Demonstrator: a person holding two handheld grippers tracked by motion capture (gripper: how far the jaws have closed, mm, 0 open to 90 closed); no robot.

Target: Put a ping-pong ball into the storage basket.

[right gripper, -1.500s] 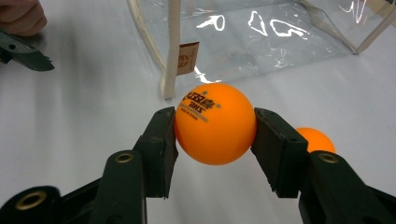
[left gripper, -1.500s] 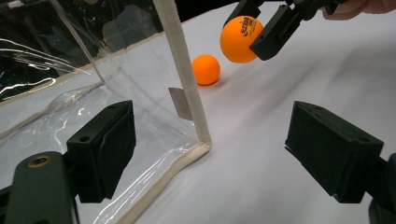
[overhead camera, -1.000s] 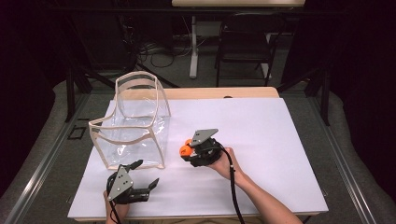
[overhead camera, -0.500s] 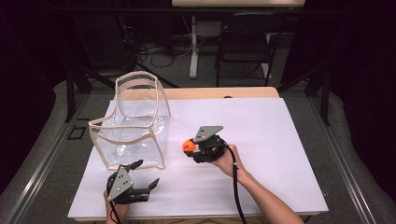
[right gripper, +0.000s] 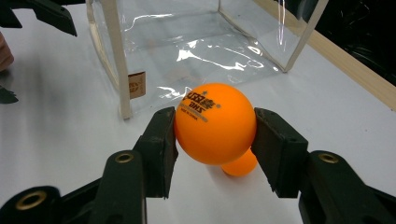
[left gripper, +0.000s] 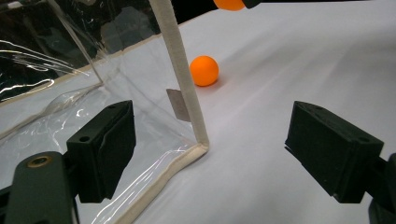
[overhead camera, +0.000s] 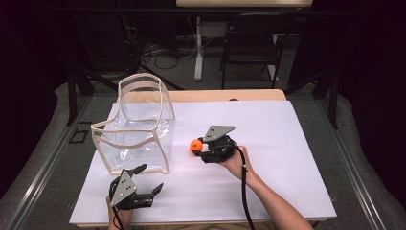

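High view: white sheet [overhead camera: 297, 143] covers the table. Clear bag with cream trim [overhead camera: 136, 129] stands at centre left of the frame, its open top up. Right gripper [overhead camera: 201, 146] sits at frame centre, just right of the bag, jaws pointing left and closed on an orange ball [overhead camera: 195, 145]. Left gripper [overhead camera: 148, 179] rests at lower left, below the bag, jaws spread with nothing between them. A hand [overhead camera: 234, 163] holds the right gripper; forearm enters from the bottom edge.

Left gripper view: both black jaws wide apart at the bottom corners. The bag's near corner [left gripper: 196, 140] lies between them, touching neither. A second orange ball [left gripper: 204, 71] rests on the sheet in upper centre, just beside the bag's edge. Part of the held ball [left gripper: 229, 3] shows at the top edge.

Right gripper view: jaws clamp the held orange ball [right gripper: 215, 122] at frame centre; dark print on its upper face. The second ball [right gripper: 240, 165] peeks out below it, on the sheet. Bag [right gripper: 196, 42] fills the upper half, a small tag on its seam.
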